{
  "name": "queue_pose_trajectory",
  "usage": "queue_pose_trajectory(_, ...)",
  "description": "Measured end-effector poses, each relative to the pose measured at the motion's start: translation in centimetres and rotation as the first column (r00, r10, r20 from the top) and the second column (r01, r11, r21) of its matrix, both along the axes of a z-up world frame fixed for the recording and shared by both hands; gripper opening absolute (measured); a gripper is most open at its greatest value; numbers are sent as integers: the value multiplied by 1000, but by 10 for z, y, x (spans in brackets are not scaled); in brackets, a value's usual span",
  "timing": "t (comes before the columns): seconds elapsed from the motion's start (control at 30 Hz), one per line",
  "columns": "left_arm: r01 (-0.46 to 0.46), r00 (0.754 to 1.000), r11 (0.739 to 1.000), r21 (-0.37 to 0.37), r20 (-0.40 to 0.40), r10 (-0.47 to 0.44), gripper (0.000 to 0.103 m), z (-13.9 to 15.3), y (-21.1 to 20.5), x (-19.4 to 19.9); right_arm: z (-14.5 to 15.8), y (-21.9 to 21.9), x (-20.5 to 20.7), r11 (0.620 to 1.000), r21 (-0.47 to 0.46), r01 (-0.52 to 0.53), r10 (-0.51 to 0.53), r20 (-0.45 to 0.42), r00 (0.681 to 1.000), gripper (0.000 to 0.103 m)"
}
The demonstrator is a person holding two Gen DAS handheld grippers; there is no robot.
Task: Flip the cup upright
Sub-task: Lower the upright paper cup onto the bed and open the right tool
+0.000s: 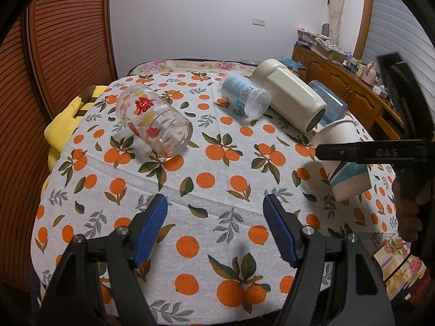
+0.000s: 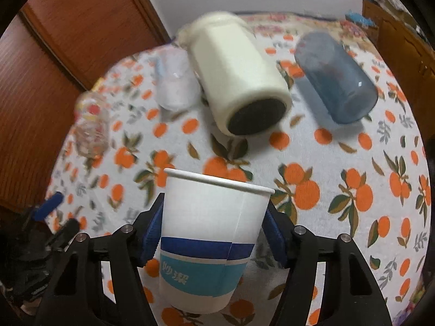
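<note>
My right gripper [image 2: 213, 229] is shut on a white paper cup [image 2: 209, 239] with blue bands, held above the table, mouth up and tilted a little. It also shows in the left wrist view [image 1: 345, 160], clamped by the right gripper [image 1: 353, 150] at the right. My left gripper [image 1: 214, 228] is open and empty over the near part of the table. On their sides lie a clear glass [image 1: 155, 125] with red print, a clear plastic cup [image 1: 244, 96], a cream mug [image 1: 292, 99] and a blue cup [image 1: 330, 102].
The round table [image 1: 206, 179] has a cloth with orange fruit print. A yellow cushion [image 1: 65, 119] lies at its left edge. A wooden cabinet [image 1: 350, 87] with clutter stands at the back right, a bed behind, brown doors on the left.
</note>
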State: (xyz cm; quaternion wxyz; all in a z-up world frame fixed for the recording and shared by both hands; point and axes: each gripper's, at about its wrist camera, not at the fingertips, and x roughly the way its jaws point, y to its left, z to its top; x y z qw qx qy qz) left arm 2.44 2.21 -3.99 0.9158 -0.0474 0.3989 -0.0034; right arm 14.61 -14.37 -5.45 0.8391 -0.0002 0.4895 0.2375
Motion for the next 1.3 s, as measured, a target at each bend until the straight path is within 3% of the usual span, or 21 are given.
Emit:
queue_pose_trajectory(0.3, -7, 1000, 1000, 0, -1, 7, 73, 0, 1, -1, 13, 12, -23, 998, -31, -52, 58, 220, 974, 68)
queue_pose_trajectory(0.6, -18, 1000, 1000, -2, 1, 18, 73, 0, 6, 0, 10, 14, -23, 996, -10, -89, 89, 214, 973, 63)
queue_pose_trajectory(1.0, -20, 1000, 1000, -3, 5, 20, 73, 0, 5, -1, 26, 20, -41, 994, -13, -112, 108, 385, 916, 66)
queue_pose_trajectory(1.3, -29, 1000, 1000, -3, 4, 29, 73, 0, 9, -1, 22, 30, -19, 995, 24, -93, 78, 374, 924, 66)
